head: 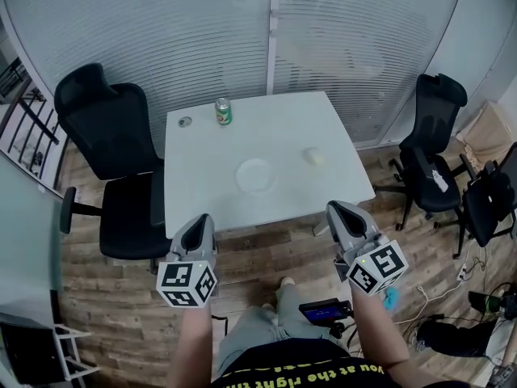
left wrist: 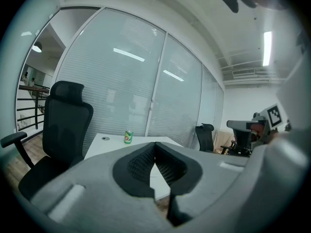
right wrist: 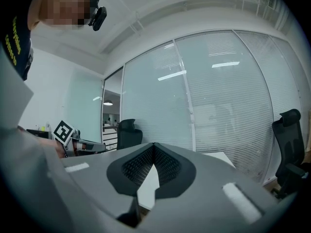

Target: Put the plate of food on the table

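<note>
Firstly, plate: a white round plate (head: pixel 256 175) already lies flat on the white square table (head: pixel 283 124), toward its near edge, and looks empty.
Food: a pale rounded lump of food (head: pixel 314 157) sits apart from the plate, at its 2 o'clock.
Other tabletop items: a green drink can (head: pixel 223 111) stands at the plate's 11 o'clock and a small grey disc (head: pixel 185 122) lies at its 10 o'clock.
Left gripper (head: pixel 198 226): jaws pressed together, nothing between them, short of the table at the plate's 7 o'clock.
Right gripper (head: pixel 343 217): jaws likewise together and empty, at the plate's 4 o'clock.
Surroundings: black office chairs (head: pixel 105 136) stand at the table's 9 and 3 o'clock.
Risk: the thin rim lies flush with the tabletop, so pushing with closed jaws would probably slide the plate rather than lift it. The loose lump may roll.
Count: plate one, lump one, can one, disc one, table one, grippers two, chairs two.
</note>
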The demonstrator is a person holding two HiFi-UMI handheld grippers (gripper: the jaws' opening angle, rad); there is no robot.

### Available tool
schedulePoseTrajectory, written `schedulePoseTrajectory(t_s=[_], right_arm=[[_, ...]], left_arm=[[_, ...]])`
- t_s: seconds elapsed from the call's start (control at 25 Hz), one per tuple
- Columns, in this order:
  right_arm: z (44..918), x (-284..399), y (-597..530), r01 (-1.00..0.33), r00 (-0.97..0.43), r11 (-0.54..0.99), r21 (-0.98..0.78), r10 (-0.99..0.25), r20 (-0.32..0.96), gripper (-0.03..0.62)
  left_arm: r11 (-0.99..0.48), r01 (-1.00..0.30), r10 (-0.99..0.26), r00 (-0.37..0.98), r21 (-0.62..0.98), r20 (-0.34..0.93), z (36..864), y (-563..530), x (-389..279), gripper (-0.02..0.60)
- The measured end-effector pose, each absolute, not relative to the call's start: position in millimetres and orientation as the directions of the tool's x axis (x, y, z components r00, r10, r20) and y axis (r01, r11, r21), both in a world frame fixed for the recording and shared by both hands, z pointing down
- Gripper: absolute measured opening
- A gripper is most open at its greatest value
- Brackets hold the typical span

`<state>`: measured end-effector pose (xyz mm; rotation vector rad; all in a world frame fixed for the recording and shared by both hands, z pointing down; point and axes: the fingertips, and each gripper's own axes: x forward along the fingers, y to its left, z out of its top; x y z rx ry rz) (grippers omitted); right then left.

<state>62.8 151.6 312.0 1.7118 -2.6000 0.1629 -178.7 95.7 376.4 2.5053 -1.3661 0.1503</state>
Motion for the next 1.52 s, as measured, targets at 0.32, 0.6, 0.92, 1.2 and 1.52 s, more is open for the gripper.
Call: schedulePoseTrajectory(t_s=[0.32,0.6,0.92,1.2,1.52], right_arm=[[325.2,59.6,128.6,-0.904,-0.425,0.418,-0.089,-0.901,0.088,0.006],[327.6,65.8,82.6,-0.886,-0.461,0.454,-0.096,-0.883,0.087,0.006],[319.8,86.3,17.7,-0.873,-0.486,0.478,-0.096,-0.87,0.081,0.006],[322.9,107.2,-40.7,-0.856,-0.515,0.506,-0.112,-0.852,0.089,0.006],[336.2,114.9,-103.2,-0.824,-0.564,0.552,-0.124,-0.819,0.101,0.006]], left_arm=[[-0.481,-0.855,-0.824,0.516,0.193,0.234,384.8,80.9,-187.2,0.0],[-0.439,-0.878,-0.847,0.476,0.193,0.237,387.2,49.4,-187.2,0.002],[-0.393,-0.899,-0.876,0.43,0.196,0.218,379.8,-3.6,-177.4,0.0],[-0.37,-0.908,-0.883,0.409,0.195,0.229,380.3,-54.5,-153.6,0.0],[-0.348,-0.918,-0.894,0.386,0.188,0.228,383.5,-110.5,-133.0,0.001]])
